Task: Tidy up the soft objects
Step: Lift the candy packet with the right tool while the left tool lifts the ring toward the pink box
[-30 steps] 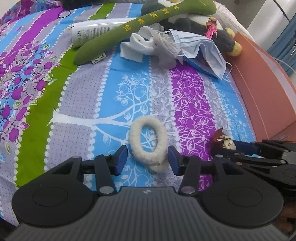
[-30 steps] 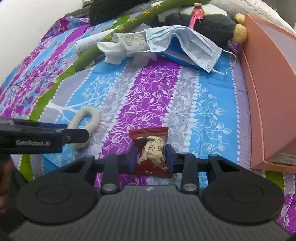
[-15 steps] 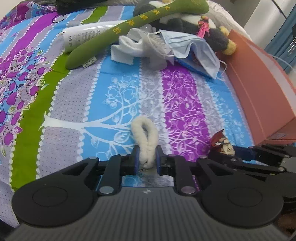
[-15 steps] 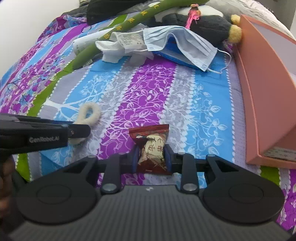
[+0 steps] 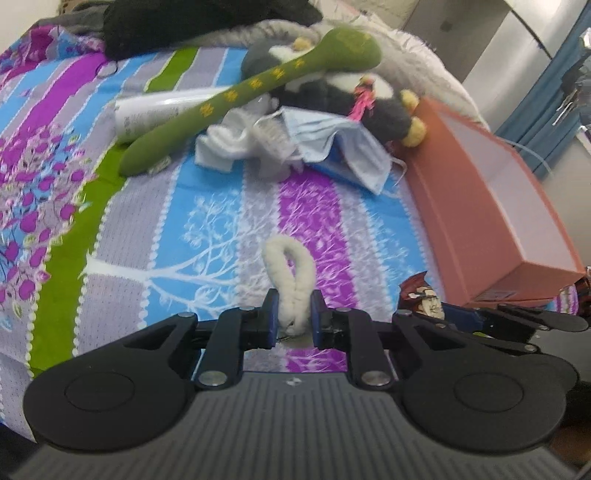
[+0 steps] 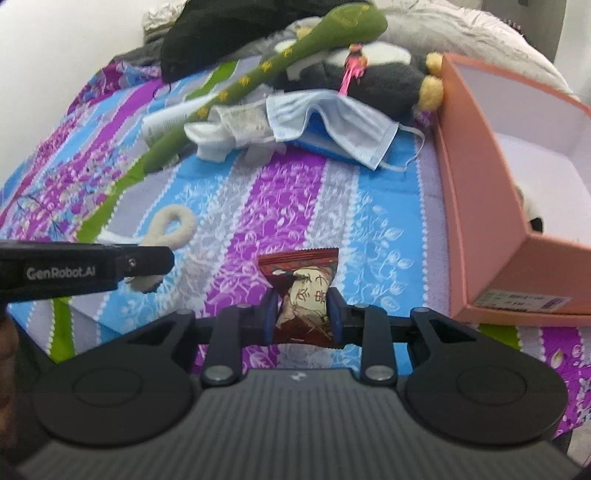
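Observation:
My left gripper (image 5: 292, 314) is shut on a fluffy white hair tie (image 5: 290, 271), squeezing its near end so the loop stands up off the bedspread. In the right wrist view the same hair tie (image 6: 173, 229) pokes out beyond the left gripper's black finger (image 6: 144, 260). My right gripper (image 6: 302, 312) is shut on a red snack packet (image 6: 304, 291), lifted a little above the bedspread. At the right edge of the left wrist view that red snack packet (image 5: 424, 299) appears too. An open salmon-pink box (image 6: 491, 206) stands to the right.
At the far side of the striped bedspread (image 5: 155, 236) lie a long green plush stick (image 5: 251, 92), a white tube (image 5: 155, 114), a white cloth (image 5: 236, 147), a blue face mask (image 5: 340, 147) and a black-and-white plush toy (image 5: 354, 99). Dark clothing (image 6: 236, 26) lies behind them.
The left gripper shut on the hair tie, which went from a flat ring to a pinched loop. Both grippers then rose from the bedspread with their objects.

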Tool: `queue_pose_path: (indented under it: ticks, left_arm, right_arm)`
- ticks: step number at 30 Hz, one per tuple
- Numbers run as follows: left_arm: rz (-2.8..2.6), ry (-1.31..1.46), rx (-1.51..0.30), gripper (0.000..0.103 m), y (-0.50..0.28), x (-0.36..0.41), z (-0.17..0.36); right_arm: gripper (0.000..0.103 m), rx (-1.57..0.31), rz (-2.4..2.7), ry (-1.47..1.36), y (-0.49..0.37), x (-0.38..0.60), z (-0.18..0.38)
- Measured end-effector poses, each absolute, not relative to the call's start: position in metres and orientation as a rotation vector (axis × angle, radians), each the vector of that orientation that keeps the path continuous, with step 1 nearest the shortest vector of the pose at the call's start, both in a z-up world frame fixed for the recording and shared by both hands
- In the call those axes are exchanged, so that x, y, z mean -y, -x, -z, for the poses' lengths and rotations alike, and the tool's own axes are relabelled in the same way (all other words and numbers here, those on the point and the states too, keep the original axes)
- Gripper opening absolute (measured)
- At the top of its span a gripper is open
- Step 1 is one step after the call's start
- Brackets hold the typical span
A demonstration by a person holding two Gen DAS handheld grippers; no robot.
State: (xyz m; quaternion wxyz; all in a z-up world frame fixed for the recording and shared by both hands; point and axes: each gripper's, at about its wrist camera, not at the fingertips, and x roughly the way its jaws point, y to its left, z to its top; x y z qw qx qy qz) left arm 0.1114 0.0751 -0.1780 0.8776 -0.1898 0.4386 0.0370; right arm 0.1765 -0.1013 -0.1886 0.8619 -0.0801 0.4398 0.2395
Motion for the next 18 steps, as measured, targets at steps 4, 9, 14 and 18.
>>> queue_pose_path:
  ticks: [4,9,14,18]
  left_arm:
    - [-0.053,0.392,-0.885,0.02,-0.114,-0.07,0.158]
    - [-0.017,0.386,-0.849,0.02,-0.119,-0.065,0.132]
    - [0.028,0.364,-0.789,0.02,-0.128,-0.055,0.1]
    - [0.07,0.336,-0.727,0.02,-0.139,-0.044,0.069]
  right_arm:
    - [0.032,-0.885,-0.496,0.148,-0.176,0.106,0.171]
    - [0.032,-0.83,-0.482,0.114,-0.177,0.113,0.145]
    - [0.032,-0.758,-0.457,0.075,-0.179,0.126,0.114]
    - [0.032,-0.676,-0.43,0.056,-0.181,0.138,0.086]
